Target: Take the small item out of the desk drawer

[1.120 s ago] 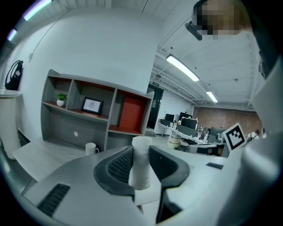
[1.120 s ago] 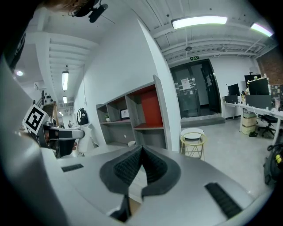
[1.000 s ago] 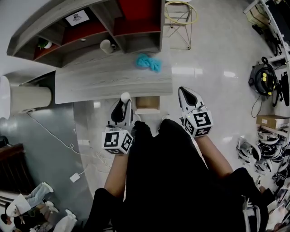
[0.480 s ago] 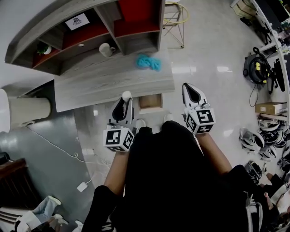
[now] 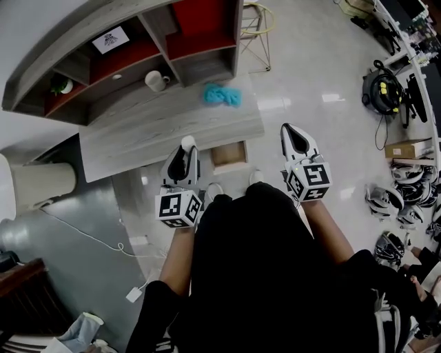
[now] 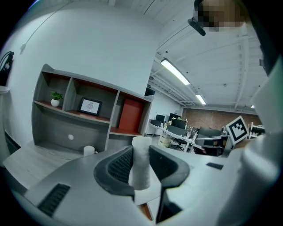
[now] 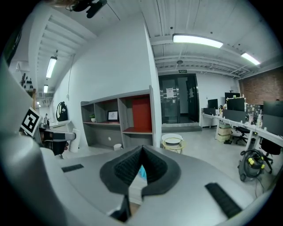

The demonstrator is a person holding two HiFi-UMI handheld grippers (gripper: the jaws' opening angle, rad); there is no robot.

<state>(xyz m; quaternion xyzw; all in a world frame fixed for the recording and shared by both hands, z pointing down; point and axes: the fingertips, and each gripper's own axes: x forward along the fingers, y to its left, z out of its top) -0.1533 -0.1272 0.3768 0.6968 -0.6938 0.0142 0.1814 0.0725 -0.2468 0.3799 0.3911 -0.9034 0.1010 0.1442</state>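
Observation:
My left gripper (image 5: 185,148) is shut on a small white cylinder (image 5: 187,143), which stands upright between its dark pads (image 6: 118,164). In the left gripper view the cylinder (image 6: 141,163) rises above the jaws. The gripper hovers just in front of the grey desk (image 5: 151,127), left of the open drawer (image 5: 229,153), whose wooden inside shows. My right gripper (image 5: 290,131) is shut with nothing between its jaws, held right of the drawer over the floor. In the right gripper view my right gripper (image 7: 141,152) has its pads pressed together.
On the desk lie a cyan cloth (image 5: 222,94) and a white mug (image 5: 155,81). Behind it stands a shelf unit with red backs (image 5: 196,17), a framed picture (image 5: 110,39) and a small plant (image 5: 60,84). A wire stool (image 5: 255,14) stands to the right, with office clutter (image 5: 382,89) further right.
Both grippers have drifted slightly, the right one a little upward. The left one keeps its hold on the white cylinder. The head view has shifted, so the desk sits further left.

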